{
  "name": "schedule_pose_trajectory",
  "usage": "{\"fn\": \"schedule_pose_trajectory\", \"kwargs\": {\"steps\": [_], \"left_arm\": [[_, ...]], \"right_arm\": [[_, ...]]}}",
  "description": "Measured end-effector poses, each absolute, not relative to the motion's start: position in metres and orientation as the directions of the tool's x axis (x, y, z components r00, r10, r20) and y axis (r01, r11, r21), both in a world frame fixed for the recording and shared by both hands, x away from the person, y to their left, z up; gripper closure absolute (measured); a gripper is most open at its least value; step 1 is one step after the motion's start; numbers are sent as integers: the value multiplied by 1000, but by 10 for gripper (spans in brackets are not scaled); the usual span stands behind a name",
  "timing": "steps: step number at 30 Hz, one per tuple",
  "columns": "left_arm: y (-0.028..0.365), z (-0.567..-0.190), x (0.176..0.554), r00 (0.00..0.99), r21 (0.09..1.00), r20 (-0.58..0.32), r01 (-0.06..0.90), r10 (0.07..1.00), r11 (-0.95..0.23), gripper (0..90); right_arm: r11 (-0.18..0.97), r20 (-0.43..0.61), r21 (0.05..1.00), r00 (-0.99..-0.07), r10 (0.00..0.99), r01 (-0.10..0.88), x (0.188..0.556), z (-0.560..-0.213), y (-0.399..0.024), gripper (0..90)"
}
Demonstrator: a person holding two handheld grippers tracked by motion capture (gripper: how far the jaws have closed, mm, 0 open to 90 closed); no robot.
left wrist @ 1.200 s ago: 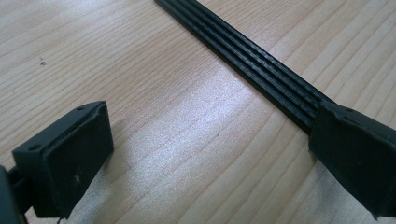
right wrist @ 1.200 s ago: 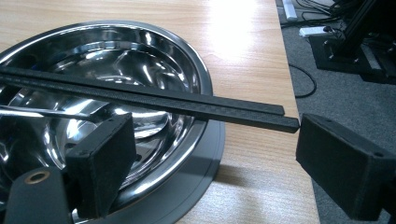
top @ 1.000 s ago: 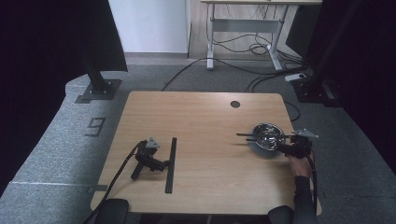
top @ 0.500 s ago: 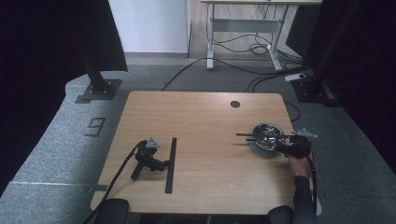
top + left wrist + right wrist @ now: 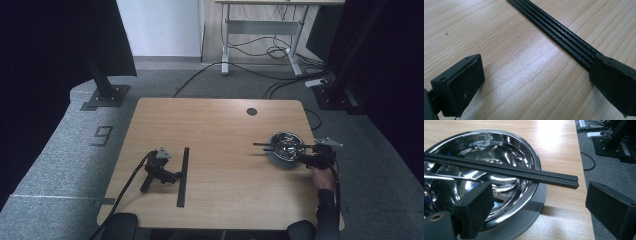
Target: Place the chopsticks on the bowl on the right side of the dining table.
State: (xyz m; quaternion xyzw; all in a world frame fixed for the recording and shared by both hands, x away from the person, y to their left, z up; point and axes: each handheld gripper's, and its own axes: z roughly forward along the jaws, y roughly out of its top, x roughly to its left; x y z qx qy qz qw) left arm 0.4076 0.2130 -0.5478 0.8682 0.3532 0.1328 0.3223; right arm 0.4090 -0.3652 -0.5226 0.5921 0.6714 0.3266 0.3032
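A steel bowl (image 5: 286, 144) (image 5: 499, 152) stands on a grey round plate (image 5: 280, 163) (image 5: 534, 202) at the table's right side. Black chopsticks (image 5: 265, 145) (image 5: 524, 175) lie across the bowl's rim, and a thin metal piece (image 5: 449, 177) rests inside. A hand holds my right gripper (image 5: 306, 158) (image 5: 541, 212) at the bowl's right edge, open, with the chopsticks' end just beyond its jaws. My left gripper (image 5: 172, 176) (image 5: 536, 85) lies on the wood at the left, open, its right jaw touching a second long black ribbed strip (image 5: 182, 176) (image 5: 559, 35).
The wooden table (image 5: 215, 125) has a round cable hole (image 5: 251, 111) near its far edge. The right gripper's cable (image 5: 336, 185) runs back along the forearm. The left gripper's cable (image 5: 125, 185) trails off the front left. Grey carpet, stand bases and floor cables surround the table.
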Motion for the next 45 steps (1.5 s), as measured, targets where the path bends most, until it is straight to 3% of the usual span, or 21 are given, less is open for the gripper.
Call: {"fn": "schedule_pose_trajectory", "kwargs": {"steps": [19, 45], "left_arm": [[213, -548, 408, 716, 654, 2, 528, 699, -542, 0], [213, -548, 408, 716, 653, 2, 528, 699, -543, 0]], "right_arm": [[127, -30, 764, -162, 986, 633, 396, -508, -360, 30], [226, -38, 759, -304, 952, 611, 351, -481, -343, 33]]}}
